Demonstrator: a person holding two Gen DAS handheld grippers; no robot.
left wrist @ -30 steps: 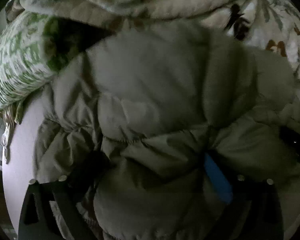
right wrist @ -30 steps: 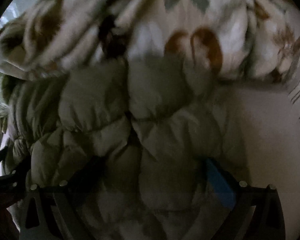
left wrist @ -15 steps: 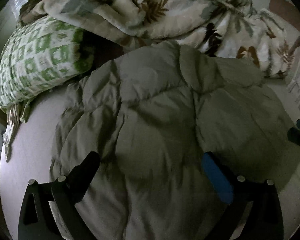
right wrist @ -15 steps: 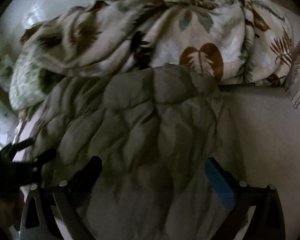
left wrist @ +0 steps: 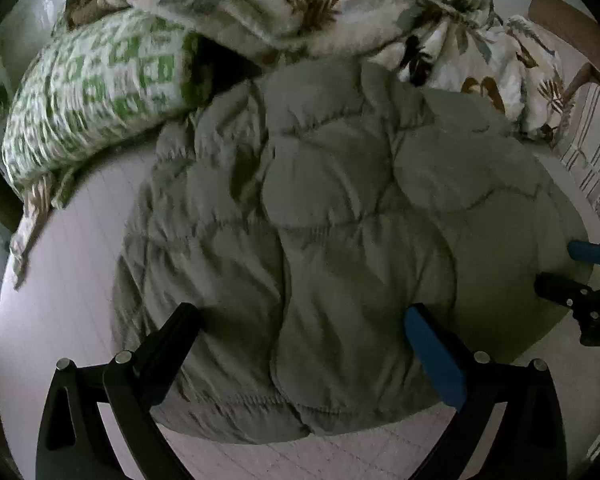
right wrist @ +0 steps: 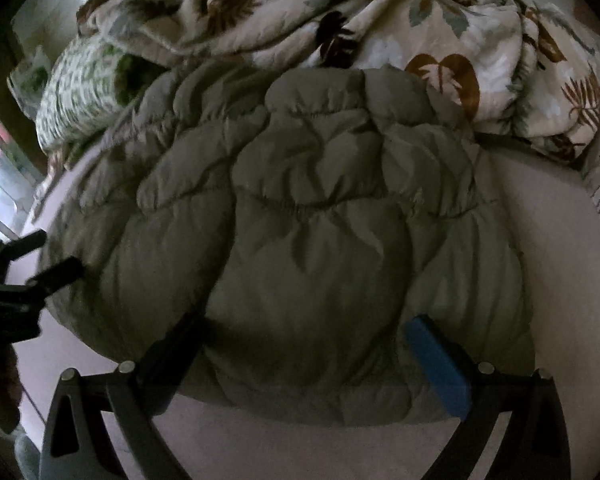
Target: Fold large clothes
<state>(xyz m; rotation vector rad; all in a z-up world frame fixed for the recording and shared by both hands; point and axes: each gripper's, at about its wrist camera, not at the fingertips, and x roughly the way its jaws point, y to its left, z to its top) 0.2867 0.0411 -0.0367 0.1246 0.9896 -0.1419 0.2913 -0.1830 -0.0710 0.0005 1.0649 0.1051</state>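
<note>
Only one fragment of lettering is seen: white characters, seemingly "DA", cut off by the frame edge, on the right hand-held gripper (left wrist: 580,268) in the left wrist view. Nothing else can be read.

Left tongs (left wrist: 300,332): black frame with triangular cutouts, silver screws, one black finger (left wrist: 172,344), one blue (left wrist: 434,356). Right tongs (right wrist: 304,340): same build, same colours.

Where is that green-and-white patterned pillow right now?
In the left wrist view, the green-and-white patterned pillow lies at the upper left on the bed, beside the puffy grey-green quilted jacket and partly under the leaf-print duvet.
</note>
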